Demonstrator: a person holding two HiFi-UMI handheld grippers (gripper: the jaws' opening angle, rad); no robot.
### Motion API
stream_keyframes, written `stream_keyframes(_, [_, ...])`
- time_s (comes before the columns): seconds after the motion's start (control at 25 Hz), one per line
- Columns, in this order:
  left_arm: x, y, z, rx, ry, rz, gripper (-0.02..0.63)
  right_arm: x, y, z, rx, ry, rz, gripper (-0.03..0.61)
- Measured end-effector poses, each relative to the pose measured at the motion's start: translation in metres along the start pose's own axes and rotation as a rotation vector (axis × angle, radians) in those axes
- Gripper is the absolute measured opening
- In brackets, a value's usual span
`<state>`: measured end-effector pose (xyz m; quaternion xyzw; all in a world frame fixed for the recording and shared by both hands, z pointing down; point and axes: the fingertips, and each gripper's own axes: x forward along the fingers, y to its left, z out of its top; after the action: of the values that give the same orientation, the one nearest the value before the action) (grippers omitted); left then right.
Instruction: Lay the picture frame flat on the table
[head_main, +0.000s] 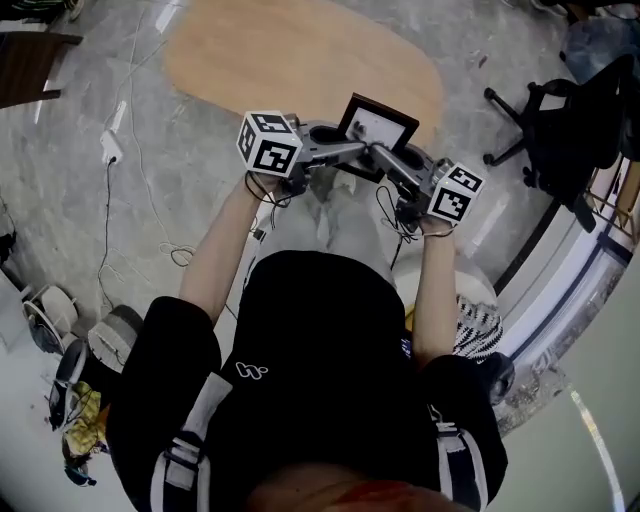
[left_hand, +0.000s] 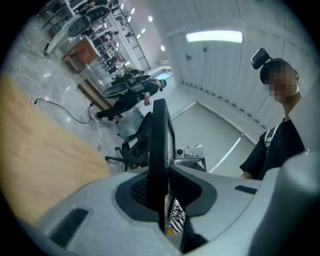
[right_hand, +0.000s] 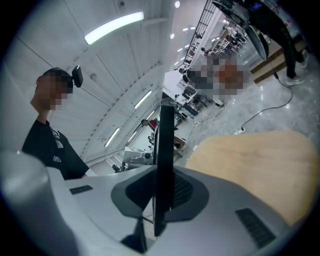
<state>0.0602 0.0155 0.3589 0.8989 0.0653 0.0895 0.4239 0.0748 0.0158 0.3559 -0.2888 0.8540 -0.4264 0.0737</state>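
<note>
Wooden and pale, the oval table (head_main: 260, 50) stands on a grey stone-patterned floor (head_main: 70, 220). The picture frame (head_main: 378, 128) is at its near edge, on the side towards the person. This dark frame with a white picture in it is carried between the two grippers and stands on edge, tilted rather than lying flat. No view shows whether its lower edge touches the tabletop. The left gripper (left_hand: 165, 172) has the frame's left edge between its jaws. They stand slightly apart: the pad on the table side lies against the frame, while the other looks just clear of it. The right gripper (right_hand: 164, 187) is clamped on the frame's right edge, with both pads pressed against its faces. From above, the two marker cubes sit just in front of the person's bare forearms, the left cube (head_main: 270, 143) a little farther from the body than the right one (head_main: 455, 192). A black office chair (head_main: 560, 130) stands on the floor well off the table's right end. A thin cable (head_main: 108, 215) trails across the floor to the table's left.
</note>
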Motion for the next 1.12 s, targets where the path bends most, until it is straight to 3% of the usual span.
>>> stream_keyframes(0.36, [0.025,0.139,-0.02,-0.167,-0.046,0.048,0.048,0.033,-0.138,-0.02,0.125,0.094,-0.015,0.038])
stream_keyframes(0.72, [0.006,0.253,-0.092,-0.246,-0.022,0.105,0.057,0.083,-0.237,-0.099,0.242,0.093,-0.025,0.038])
stream_keyframes(1.0, [0.003,0.292,-0.124,-0.253,-0.04,0.031,0.066,0.094,-0.267,-0.127,0.278,0.083,0.102,0.027])
stream_keyframes(1.12, [-0.006,0.311,-0.13,-0.28,-0.101,0.079,0.105,0.094,-0.281,-0.126,0.288,0.059,0.114,0.025])
